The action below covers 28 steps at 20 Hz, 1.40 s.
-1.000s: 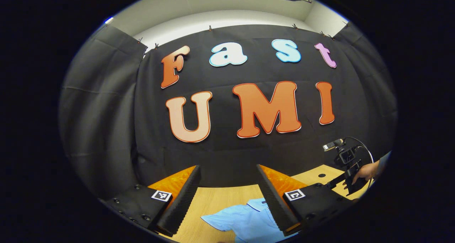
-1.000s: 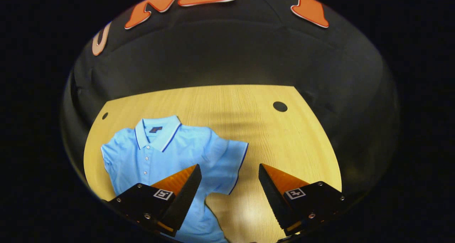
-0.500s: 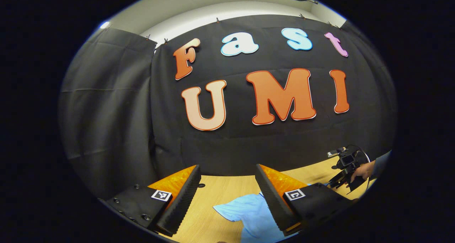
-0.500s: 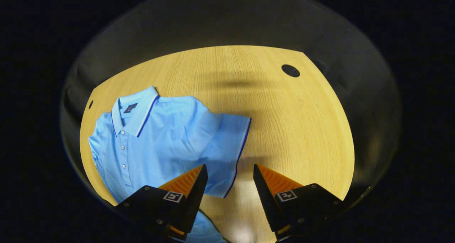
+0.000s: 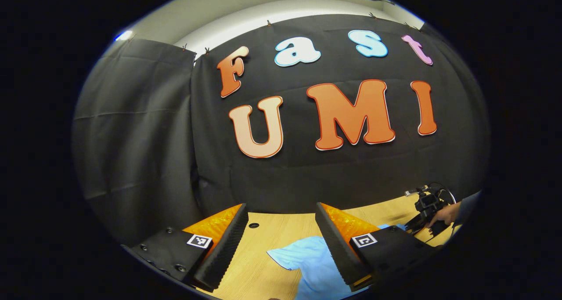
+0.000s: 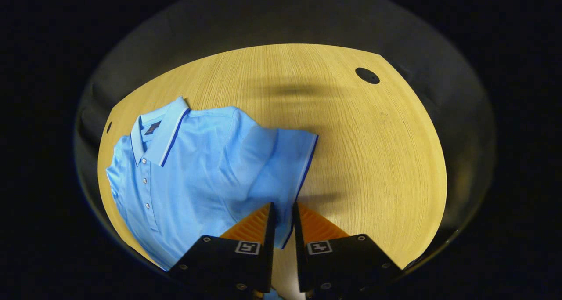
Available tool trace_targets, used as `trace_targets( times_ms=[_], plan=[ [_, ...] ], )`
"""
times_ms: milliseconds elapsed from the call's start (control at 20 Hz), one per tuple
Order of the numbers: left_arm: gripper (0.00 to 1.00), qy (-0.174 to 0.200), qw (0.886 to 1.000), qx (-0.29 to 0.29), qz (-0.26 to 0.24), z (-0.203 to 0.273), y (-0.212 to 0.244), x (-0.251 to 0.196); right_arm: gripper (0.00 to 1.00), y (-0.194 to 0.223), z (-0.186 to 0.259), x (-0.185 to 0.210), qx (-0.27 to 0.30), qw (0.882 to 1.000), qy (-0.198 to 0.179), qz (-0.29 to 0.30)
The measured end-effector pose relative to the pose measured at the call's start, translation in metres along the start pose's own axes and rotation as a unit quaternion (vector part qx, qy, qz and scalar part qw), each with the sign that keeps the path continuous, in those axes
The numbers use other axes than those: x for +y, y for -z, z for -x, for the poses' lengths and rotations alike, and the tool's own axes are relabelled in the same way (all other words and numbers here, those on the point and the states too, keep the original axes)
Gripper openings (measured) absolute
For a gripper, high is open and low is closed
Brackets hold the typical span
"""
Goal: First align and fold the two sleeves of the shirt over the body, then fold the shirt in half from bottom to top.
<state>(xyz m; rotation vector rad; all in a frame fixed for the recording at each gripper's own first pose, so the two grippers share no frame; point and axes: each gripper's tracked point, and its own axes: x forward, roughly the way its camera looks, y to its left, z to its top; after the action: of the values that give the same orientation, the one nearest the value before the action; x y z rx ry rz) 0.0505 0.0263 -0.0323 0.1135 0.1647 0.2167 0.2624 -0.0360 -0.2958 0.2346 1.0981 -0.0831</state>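
On the woodgrain table [image 6: 373, 159], right gripper [image 6: 283, 212] pinches the knit shirt's [image 6: 197, 168] sleeve hem; left gripper [image 5: 281, 212] wide.

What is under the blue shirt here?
The shirt lies flat on the wooden table, which is bare beside it. Anything beneath the fabric is covered. The right gripper has its jaws nearly closed at the sleeve hem.

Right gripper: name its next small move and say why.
Probably lift the sleeve slightly and carry it toward the buttons. The right gripper has its fingers nearly together on the sleeve's hem, though a firm pinch cannot be confirmed. The shirt lies flat on the table with that sleeve spread outward, not yet folded over the body.
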Motion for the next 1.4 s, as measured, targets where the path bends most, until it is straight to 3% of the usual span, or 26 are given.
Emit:
trace_targets(
  times_ms=[100,200,450,600,950,1150,1350,1400],
  plan=[
    [1.00,0.004,1.000,0.002,-0.005,0.000,0.001,-0.001,0.12,-0.004,0.003,0.005,-0.003,1.000,-0.026,-0.016],
    [0.99,0.003,1.000,0.005,-0.008,0.001,0.000,-0.002,0.06,-0.016,0.012,0.011,-0.027,0.998,-0.050,-0.042],
    [1.00,-0.007,1.000,0.013,-0.009,-0.002,0.002,0.002,0.05,-0.052,0.050,0.037,-0.093,0.985,-0.125,-0.079],
    [1.00,-0.011,1.000,0.017,-0.009,-0.003,0.005,0.003,0.05,-0.058,0.064,0.060,-0.111,0.980,-0.157,-0.057],
    [1.00,-0.018,0.999,0.028,-0.002,-0.015,0.016,0.015,0.05,-0.044,0.074,0.115,-0.132,0.974,-0.172,0.060],
    [1.00,0.002,0.999,0.046,0.011,-0.034,0.035,0.014,0.06,-0.032,0.066,0.143,-0.124,0.974,-0.164,0.098],
    [1.00,0.041,0.995,0.078,0.048,-0.058,0.064,0.012,0.16,-0.013,0.076,0.171,-0.109,0.971,-0.184,0.111],
    [0.99,0.050,0.993,0.091,0.058,-0.066,0.076,0.013,0.23,-0.013,0.081,0.171,-0.117,0.970,-0.178,0.119]
  ],
)
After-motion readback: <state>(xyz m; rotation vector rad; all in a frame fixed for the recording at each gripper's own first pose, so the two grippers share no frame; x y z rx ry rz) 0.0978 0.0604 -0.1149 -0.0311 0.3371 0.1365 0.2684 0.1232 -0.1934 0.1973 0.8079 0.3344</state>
